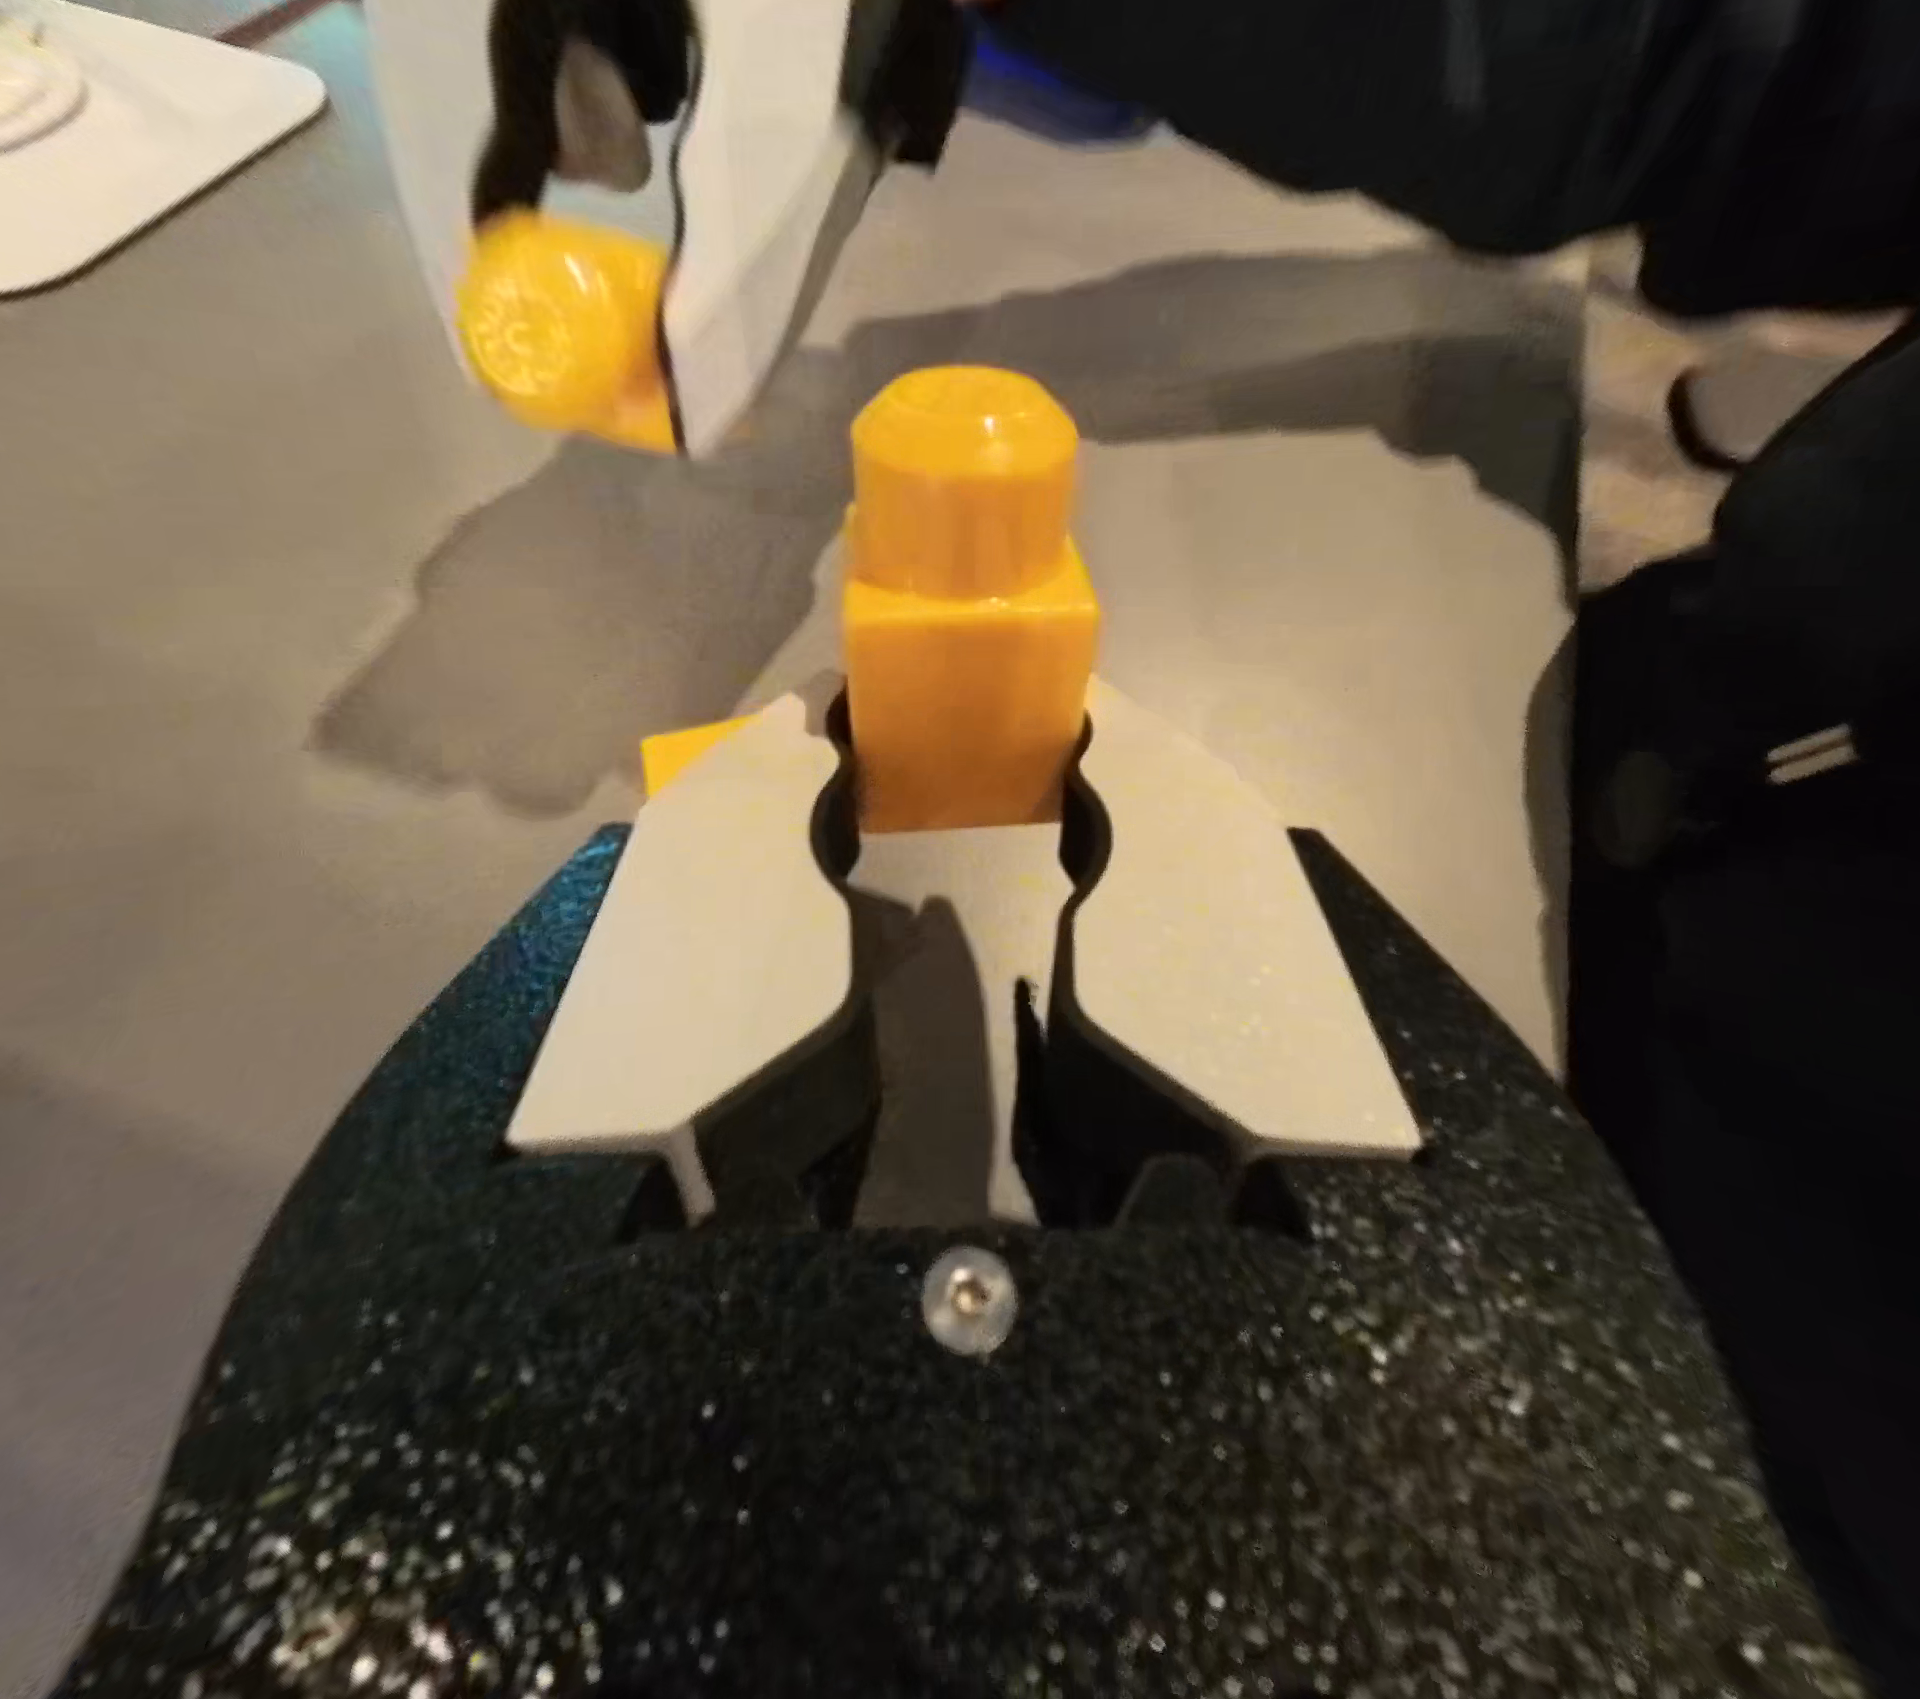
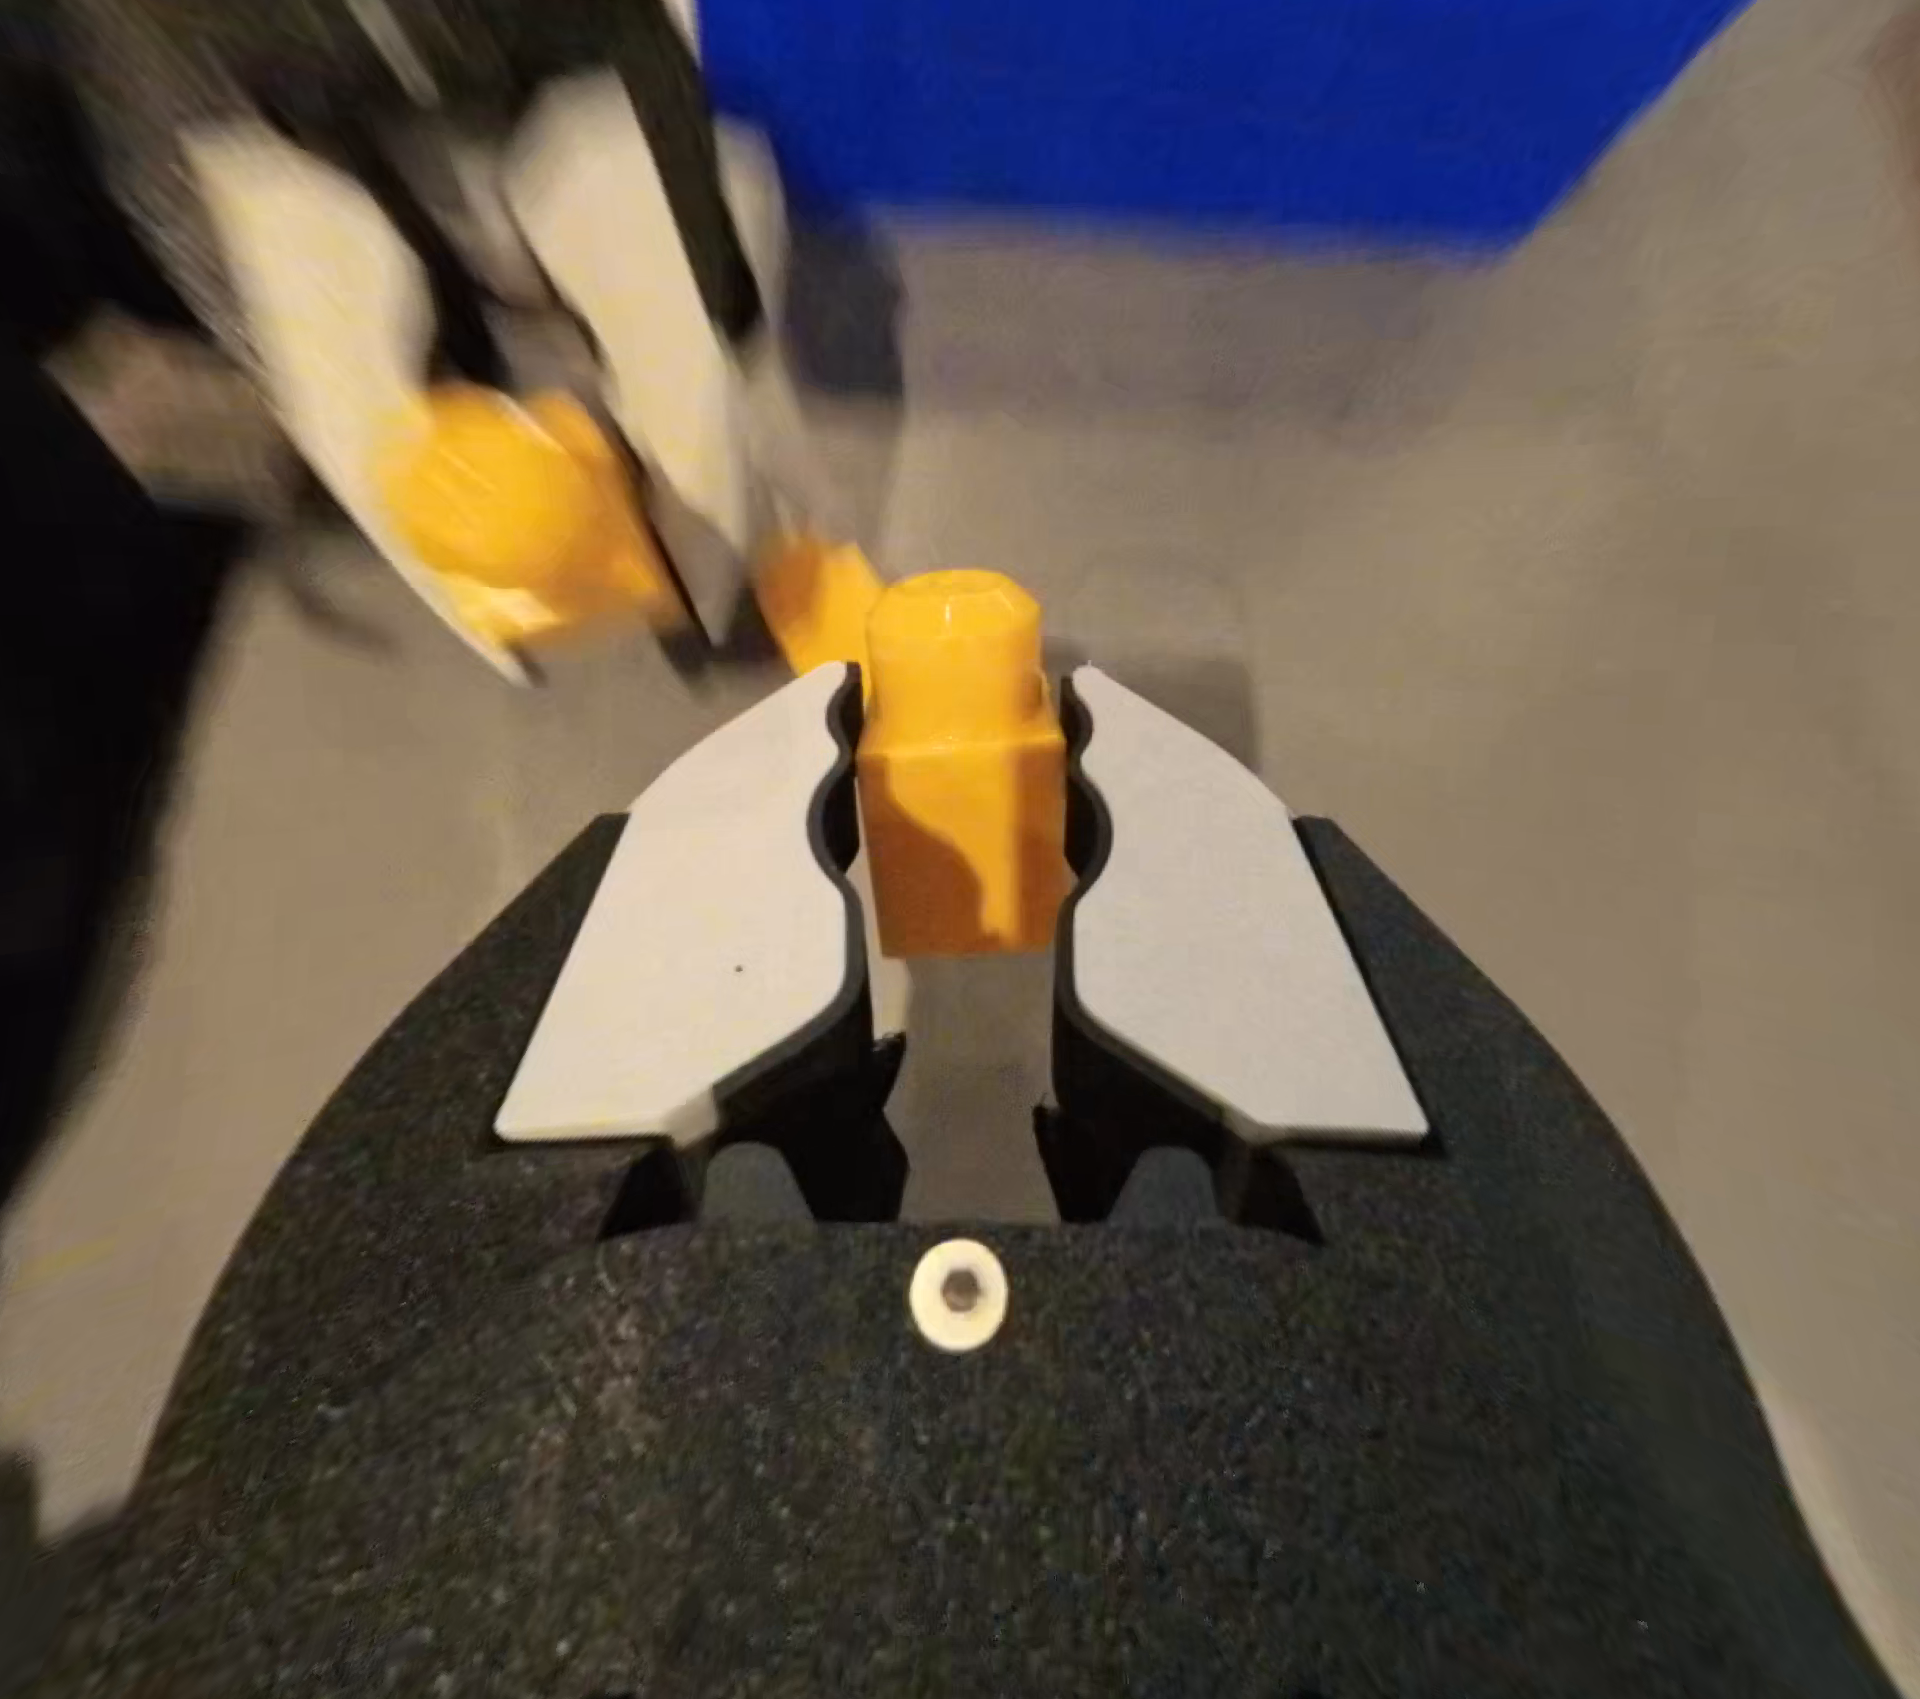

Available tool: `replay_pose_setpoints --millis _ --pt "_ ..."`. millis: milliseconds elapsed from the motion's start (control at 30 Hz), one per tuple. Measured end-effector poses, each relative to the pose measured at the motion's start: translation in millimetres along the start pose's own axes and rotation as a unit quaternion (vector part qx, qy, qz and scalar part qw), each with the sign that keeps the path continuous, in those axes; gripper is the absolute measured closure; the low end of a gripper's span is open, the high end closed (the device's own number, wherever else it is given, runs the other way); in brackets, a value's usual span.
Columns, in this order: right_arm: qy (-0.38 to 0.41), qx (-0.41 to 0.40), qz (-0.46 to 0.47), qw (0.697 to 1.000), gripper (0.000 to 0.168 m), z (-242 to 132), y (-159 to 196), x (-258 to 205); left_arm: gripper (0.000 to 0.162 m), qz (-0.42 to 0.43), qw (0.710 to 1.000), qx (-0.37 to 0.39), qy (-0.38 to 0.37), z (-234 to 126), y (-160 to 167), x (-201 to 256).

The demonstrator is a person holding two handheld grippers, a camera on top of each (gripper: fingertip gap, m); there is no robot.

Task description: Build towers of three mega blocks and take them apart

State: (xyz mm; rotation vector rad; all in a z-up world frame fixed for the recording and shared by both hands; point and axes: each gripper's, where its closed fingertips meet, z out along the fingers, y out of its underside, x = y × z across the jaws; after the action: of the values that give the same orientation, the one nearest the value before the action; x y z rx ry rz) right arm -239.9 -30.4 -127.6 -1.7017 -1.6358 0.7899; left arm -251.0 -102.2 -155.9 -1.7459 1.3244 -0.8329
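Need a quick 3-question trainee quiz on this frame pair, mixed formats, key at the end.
1. True or false: the left gripper is shut on a yellow block.
2. Multiple choice: what does the right gripper hold? A) a red block B) its own yellow block C) nothing
3. Fill in: behind the grippers in the right wrist view stands a ____ bin on the grey table.

Key: 1 true; 2 B; 3 blue. A third yellow piece shows beyond the right gripper's block, too blurred to tell whether it is joined to anything.
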Motion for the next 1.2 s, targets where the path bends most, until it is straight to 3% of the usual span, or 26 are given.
replay_pose_setpoints --millis 67,133,300,733,1000,1033,1067,1100,1200 --pt "-0.020 0.203 0.034 0.978 0.133 -30 -51 -16 0.126 -0.027 0.999 0.038 0.011 0 -9 -2" --pt "-0.046 0.319 0.063 0.945 0.133 -51 -74 -30 0.127 -0.042 0.996 0.069 0.021 1 -18 -3" --pt "-0.114 0.430 0.093 0.891 0.133 -58 -83 -53 0.127 -0.046 0.993 0.094 0.049 9 -32 5" --pt "-0.132 0.415 0.035 0.900 0.132 -45 -73 -81 0.128 -0.012 0.989 0.129 0.064 9 -47 18" --pt "-0.138 0.439 0.028 0.887 0.133 -44 -71 -86 0.127 -0.014 0.992 0.110 0.054 5 -40 22" --pt "-0.140 0.444 0.028 0.885 0.130 -46 -69 -82 0.127 -0.010 0.994 0.101 0.042 1 -39 20" --pt "-0.129 0.446 0.046 0.885 0.110 -48 -66 -72 0.127 -0.008 0.994 0.101 0.027 -7 -39 18" --pt "-0.121 0.423 0.056 0.896 0.099 -45 -59 -62 0.127 -0.012 0.995 0.101 0.012 -18 -39 15" --pt "-0.050 0.265 -0.002 0.963 0.100 -9 -19 -40 0.127 -0.024 0.995 0.084 -0.042 -51 -27 0"
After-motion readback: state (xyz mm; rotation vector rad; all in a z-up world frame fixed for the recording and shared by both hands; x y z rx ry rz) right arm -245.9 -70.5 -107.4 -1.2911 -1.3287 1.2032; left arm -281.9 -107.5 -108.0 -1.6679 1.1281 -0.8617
